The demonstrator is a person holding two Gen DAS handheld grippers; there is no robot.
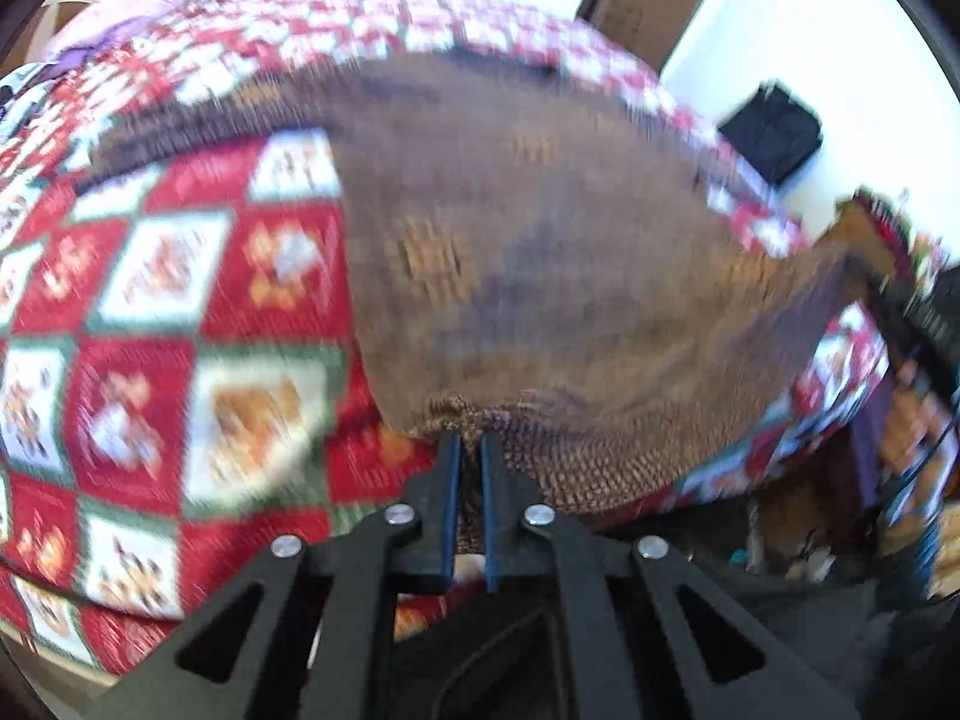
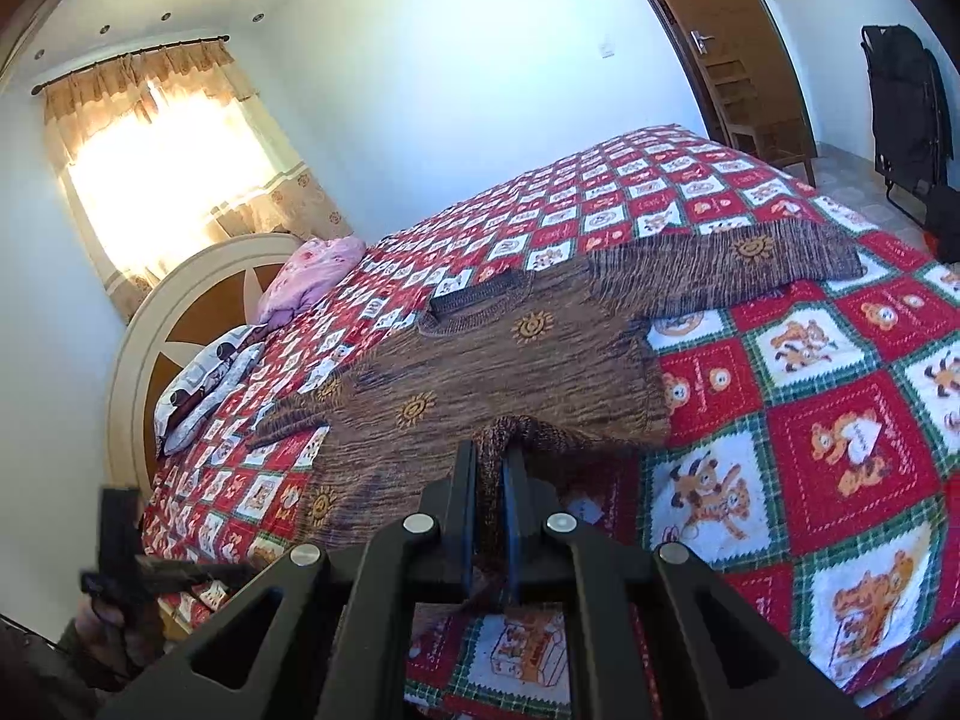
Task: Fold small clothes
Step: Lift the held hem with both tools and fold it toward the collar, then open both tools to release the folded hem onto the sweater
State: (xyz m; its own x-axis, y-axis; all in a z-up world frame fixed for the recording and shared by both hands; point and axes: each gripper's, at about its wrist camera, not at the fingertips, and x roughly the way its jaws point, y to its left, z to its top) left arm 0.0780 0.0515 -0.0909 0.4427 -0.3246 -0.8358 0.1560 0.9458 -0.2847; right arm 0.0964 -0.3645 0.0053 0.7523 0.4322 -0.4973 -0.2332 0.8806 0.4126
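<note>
Motion blur dominates the left wrist view: left gripper point(image 1: 471, 441) clamps the hem of the brown sweater point(image 1: 540, 252) on the checked bedspread point(image 1: 180, 276). Right wrist view is sharp: right gripper point(image 2: 489, 450) pinches the hem; sun motifs, spread sleeves, pillows point(image 2: 312, 276) and headboard point(image 2: 180, 324) visible.
</note>
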